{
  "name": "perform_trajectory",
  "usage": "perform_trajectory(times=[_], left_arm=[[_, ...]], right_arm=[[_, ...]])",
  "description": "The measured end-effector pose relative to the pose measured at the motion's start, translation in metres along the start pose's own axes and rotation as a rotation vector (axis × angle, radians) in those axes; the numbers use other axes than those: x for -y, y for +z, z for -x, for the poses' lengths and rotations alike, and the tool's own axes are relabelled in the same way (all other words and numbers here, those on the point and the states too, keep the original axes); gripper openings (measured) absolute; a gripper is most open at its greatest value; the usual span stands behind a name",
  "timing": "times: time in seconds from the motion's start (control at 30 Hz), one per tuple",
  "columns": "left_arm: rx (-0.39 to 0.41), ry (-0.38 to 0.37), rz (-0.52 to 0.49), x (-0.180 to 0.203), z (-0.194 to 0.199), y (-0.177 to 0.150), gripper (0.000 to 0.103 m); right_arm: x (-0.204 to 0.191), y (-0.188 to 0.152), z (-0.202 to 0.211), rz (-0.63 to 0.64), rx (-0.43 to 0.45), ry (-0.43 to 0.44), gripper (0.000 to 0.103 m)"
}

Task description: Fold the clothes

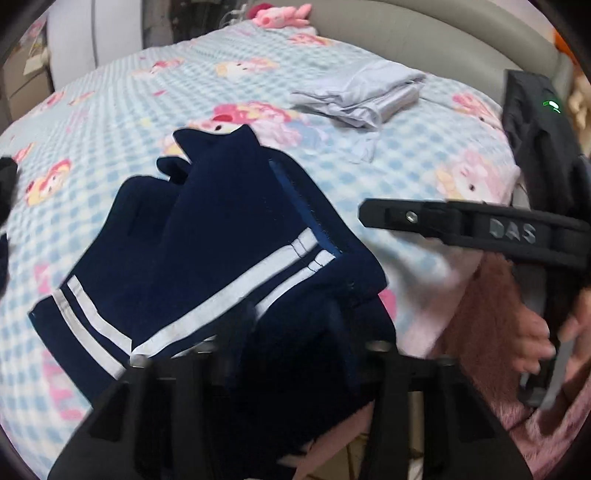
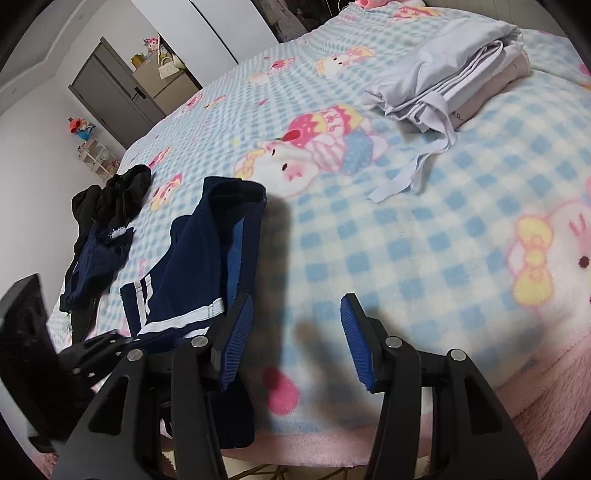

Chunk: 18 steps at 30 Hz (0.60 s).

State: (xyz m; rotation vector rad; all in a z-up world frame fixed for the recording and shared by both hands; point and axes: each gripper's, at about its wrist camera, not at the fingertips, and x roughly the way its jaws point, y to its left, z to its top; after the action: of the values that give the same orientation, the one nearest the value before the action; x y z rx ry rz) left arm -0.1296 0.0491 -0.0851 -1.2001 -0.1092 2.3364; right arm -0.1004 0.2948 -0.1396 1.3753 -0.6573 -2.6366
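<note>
A navy garment with white stripes (image 1: 221,251) lies bunched on the checked blanket at the bed's near edge; it also shows in the right wrist view (image 2: 207,266). My left gripper (image 1: 291,314) sits over its near end with the cloth draped across the fingers; the tips are hidden. My right gripper (image 2: 295,339) is open and empty just right of the garment, blue pads (image 2: 354,343) above the blanket. One finger of it (image 1: 443,218) shows in the left wrist view.
A folded pale blue pile (image 2: 454,85) lies farther back on the bed (image 2: 480,221). A heap of dark clothes (image 2: 107,206) lies at the left edge. A dark garment (image 1: 535,140) hangs at the right. A pink plush toy (image 1: 280,14) lies at the far end.
</note>
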Motion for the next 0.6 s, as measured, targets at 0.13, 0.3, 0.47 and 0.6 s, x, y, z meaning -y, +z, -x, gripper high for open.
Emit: perform_trajectory(times=[0.13, 0.3, 0.47, 0.6], left_arm=[[0.044, -0.013, 0.096, -0.012, 0.004, 0.005, 0.005], [0.115, -0.009, 0.260, -0.042, 0.018, 0.006, 0.004], [0.137, 0.090, 0.461, -0.099, 0.030, -0.015, 0.004], [0.057, 0.032, 0.567, -0.125, 0.015, -0.030, 0.009]], right_arm=[[-0.007, 0.001, -0.002, 0.038, 0.011, 0.011, 0.051], [-0.013, 0.000, -0.006, 0.048, 0.016, 0.034, 0.051], [-0.018, -0.001, -0.010, 0.070, 0.013, 0.043, 0.051], [-0.019, -0.002, -0.013, 0.071, -0.009, 0.060, 0.051]])
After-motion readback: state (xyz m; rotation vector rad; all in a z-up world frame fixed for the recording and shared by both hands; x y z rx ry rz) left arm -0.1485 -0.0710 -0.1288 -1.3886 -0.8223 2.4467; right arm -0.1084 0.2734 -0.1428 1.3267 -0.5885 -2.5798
